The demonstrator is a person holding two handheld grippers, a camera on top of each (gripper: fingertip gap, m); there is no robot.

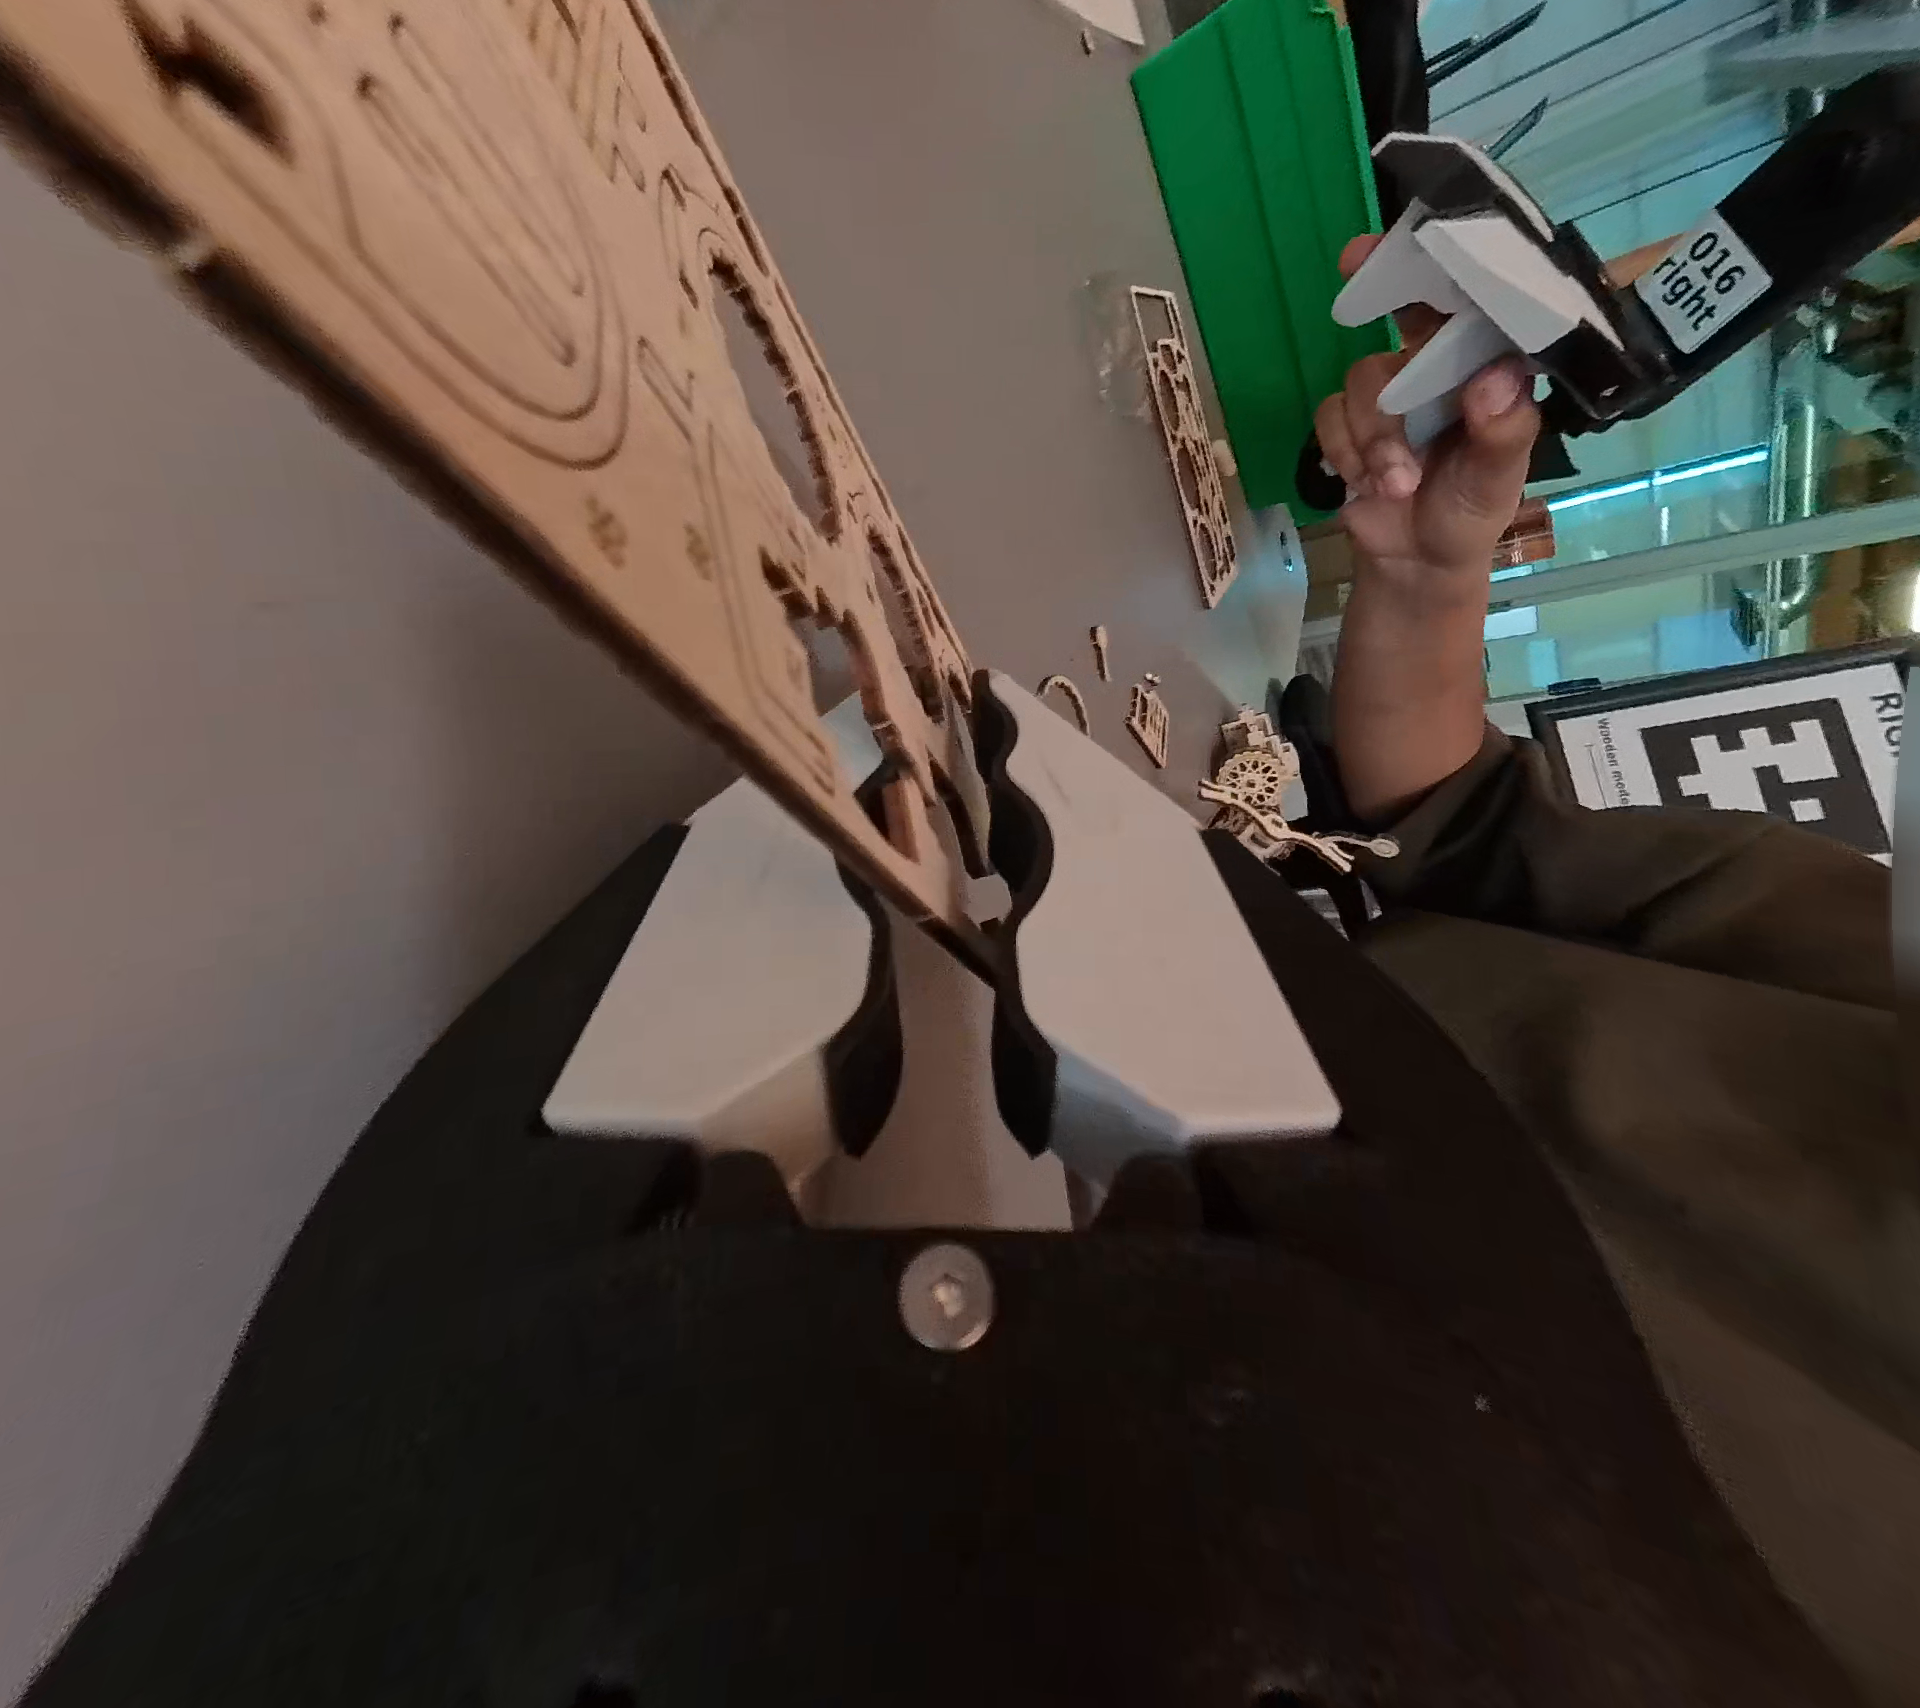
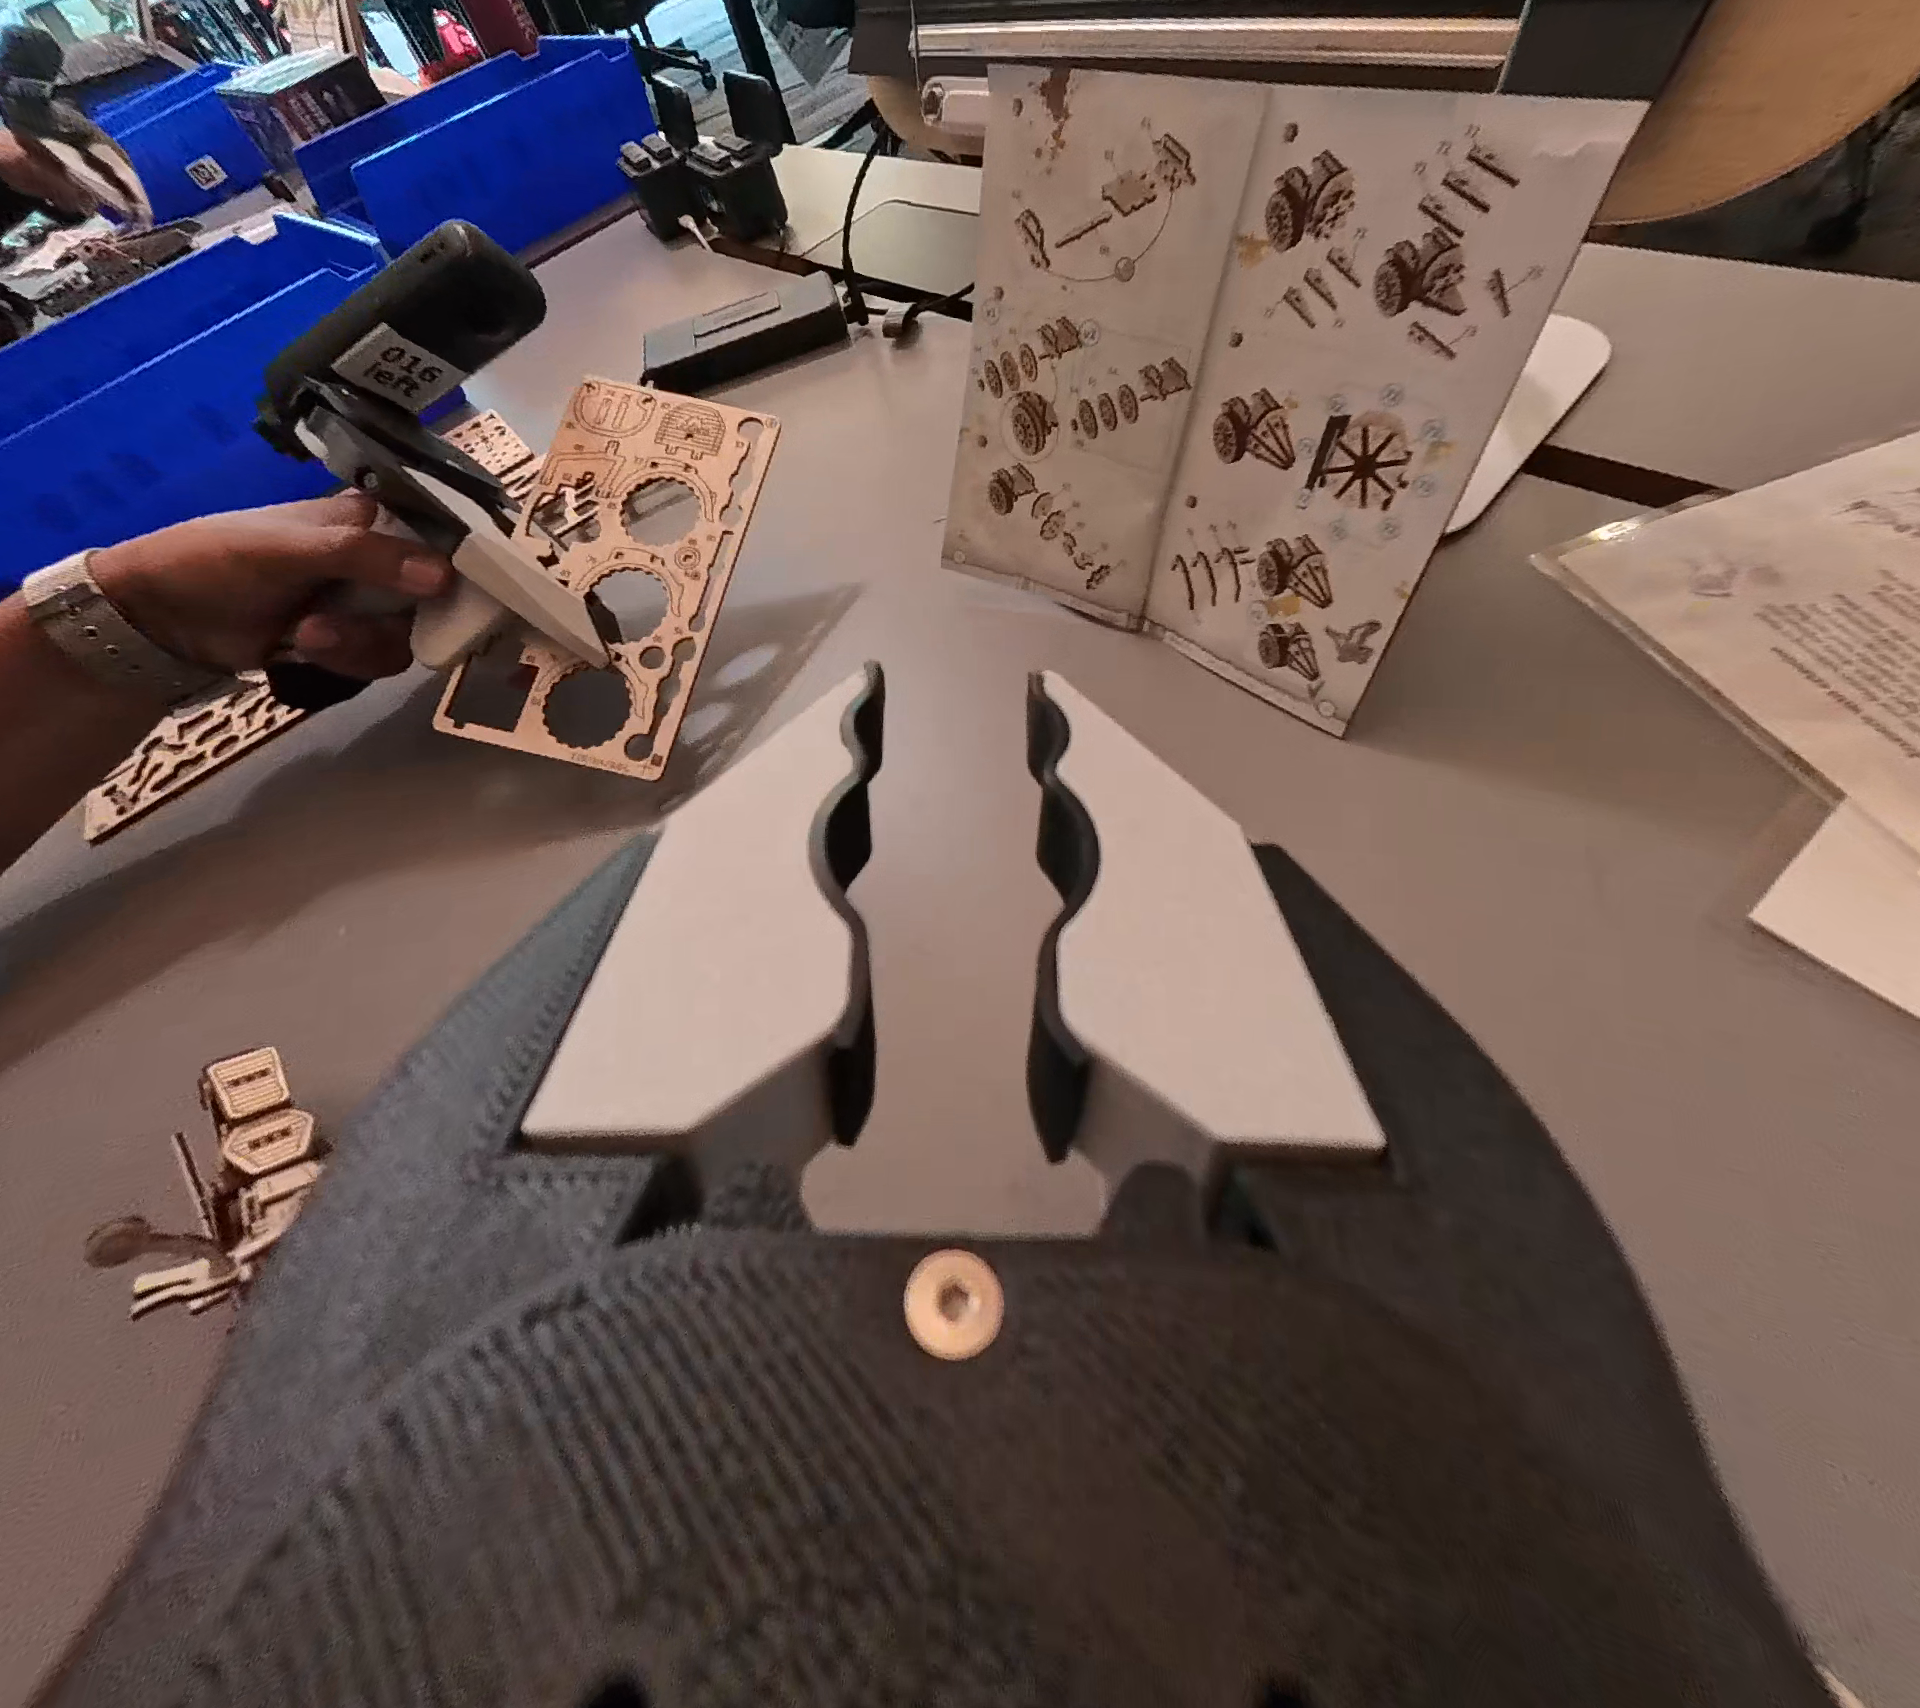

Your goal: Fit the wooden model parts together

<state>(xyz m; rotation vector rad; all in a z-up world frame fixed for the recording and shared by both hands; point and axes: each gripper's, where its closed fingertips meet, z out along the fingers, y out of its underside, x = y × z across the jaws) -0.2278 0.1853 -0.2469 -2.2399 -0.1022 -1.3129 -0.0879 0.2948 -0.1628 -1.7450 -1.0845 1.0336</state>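
My left gripper (image 1: 961,744) is shut on a thin laser-cut wooden parts sheet (image 1: 436,287) with round toothed cut-outs, held tilted above the grey table. The right wrist view shows that gripper (image 2: 597,645) clamping the same sheet (image 2: 623,578) near its lower middle. My right gripper (image 2: 956,692) is open and empty, hovering over bare table; it also shows in the left wrist view (image 1: 1382,359), held in a hand. A partly built wooden model (image 2: 239,1170) lies at lower left, also visible in the left wrist view (image 1: 1257,796).
An instruction sheet (image 2: 1247,380) stands propped ahead. Another wooden sheet (image 2: 177,754) lies flat at left, another parts frame (image 1: 1184,432) lies by a green folder (image 1: 1257,204). Blue bins (image 2: 156,370) stand far left. Papers (image 2: 1766,619) lie at right. Small loose parts (image 1: 1148,723) dot the table. My hands' fingertips stand some 20 centimeters from each other. The partly built wooden model (image 2: 239,1170) is about 20 centimeters from both grippers' fingertips.
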